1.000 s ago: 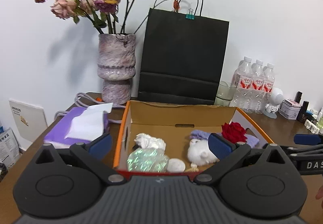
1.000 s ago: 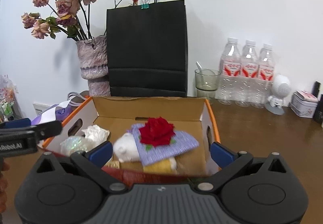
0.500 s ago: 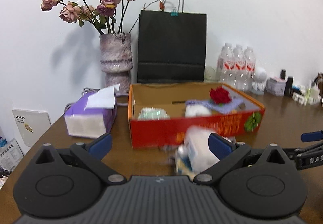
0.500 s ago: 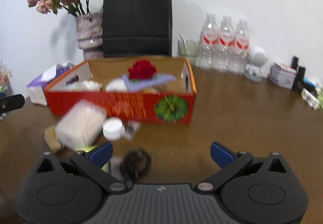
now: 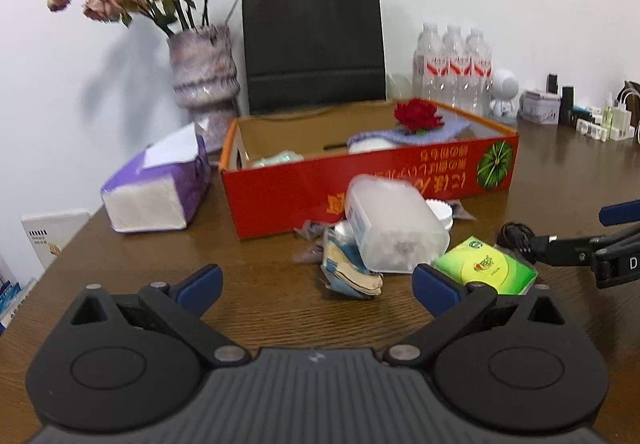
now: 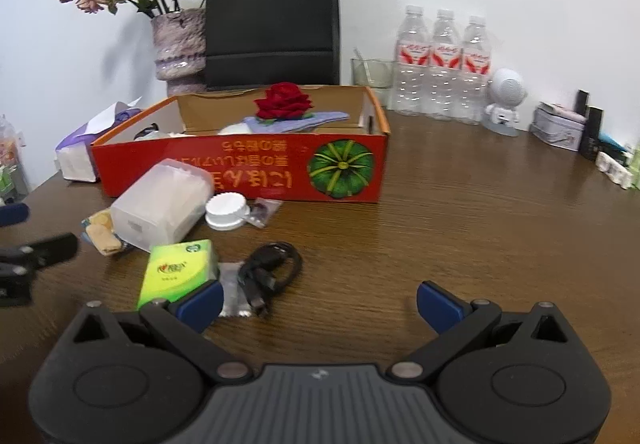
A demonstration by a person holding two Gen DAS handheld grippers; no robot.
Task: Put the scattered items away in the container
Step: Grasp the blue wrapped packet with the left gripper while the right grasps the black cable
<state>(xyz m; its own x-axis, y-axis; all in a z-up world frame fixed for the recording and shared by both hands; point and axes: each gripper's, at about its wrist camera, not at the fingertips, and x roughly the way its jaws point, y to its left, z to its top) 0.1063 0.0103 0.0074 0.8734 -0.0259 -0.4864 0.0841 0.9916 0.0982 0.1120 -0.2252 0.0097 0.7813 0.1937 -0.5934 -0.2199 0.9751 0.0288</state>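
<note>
Both the left gripper (image 5: 316, 286) and right gripper (image 6: 318, 302) hang released, jaws wide, empty. A translucent tub (image 6: 160, 204), white lid (image 6: 227, 211), green packet (image 6: 178, 272) and black cable (image 6: 270, 270) crowd the desk (image 6: 480, 228) before the red box (image 6: 240, 168), tissue pack (image 5: 156, 188) just beside it.

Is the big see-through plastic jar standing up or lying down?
Lying down. The plastic jar rests on its side on the table, in front of the red box.

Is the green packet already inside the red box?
No, the green packet lies on the table in front of the red box, beside a black cable.
</note>
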